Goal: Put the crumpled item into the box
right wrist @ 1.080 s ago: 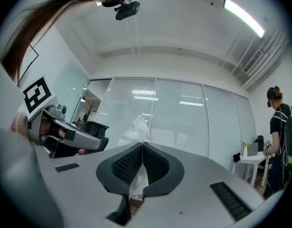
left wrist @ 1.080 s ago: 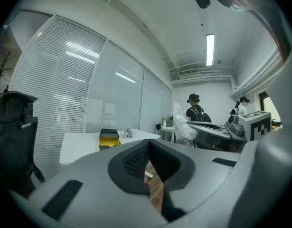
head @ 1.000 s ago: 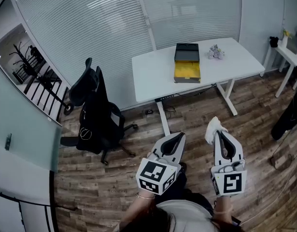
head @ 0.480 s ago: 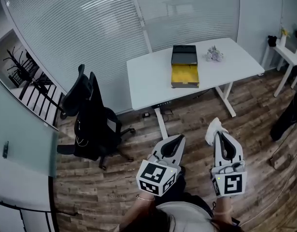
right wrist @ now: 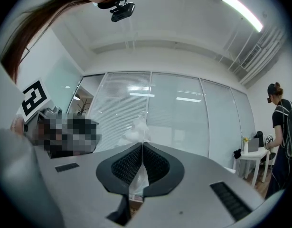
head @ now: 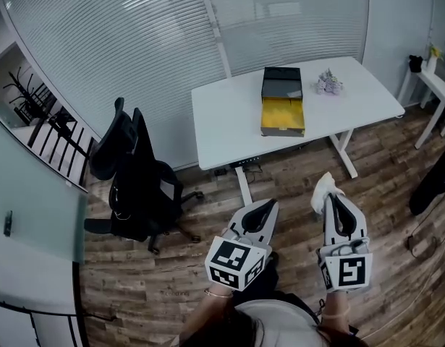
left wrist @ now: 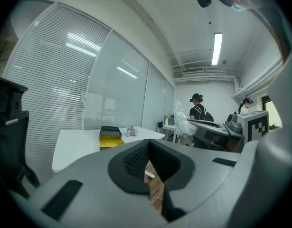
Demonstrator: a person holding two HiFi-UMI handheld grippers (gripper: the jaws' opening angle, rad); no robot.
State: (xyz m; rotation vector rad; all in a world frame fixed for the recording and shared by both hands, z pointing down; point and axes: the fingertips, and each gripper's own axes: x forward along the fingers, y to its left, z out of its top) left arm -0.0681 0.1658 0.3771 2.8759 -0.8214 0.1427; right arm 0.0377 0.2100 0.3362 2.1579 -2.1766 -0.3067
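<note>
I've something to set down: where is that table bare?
The table's left half, from its edge to the open box, is bare; so is the right end beyond the small clump. Between box and clump is tight.

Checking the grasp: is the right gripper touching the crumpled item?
Touching. In the right gripper view, the right gripper is shut on the crumpled item.

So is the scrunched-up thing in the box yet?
Not yet. Done: the right tongs are shut on the white crumpled wad, so it is picked up. In hand: it is held over the wood floor, away from the table. Left: carry it over and drop it into the open yellow box. The left tongs are shut and empty.
</note>
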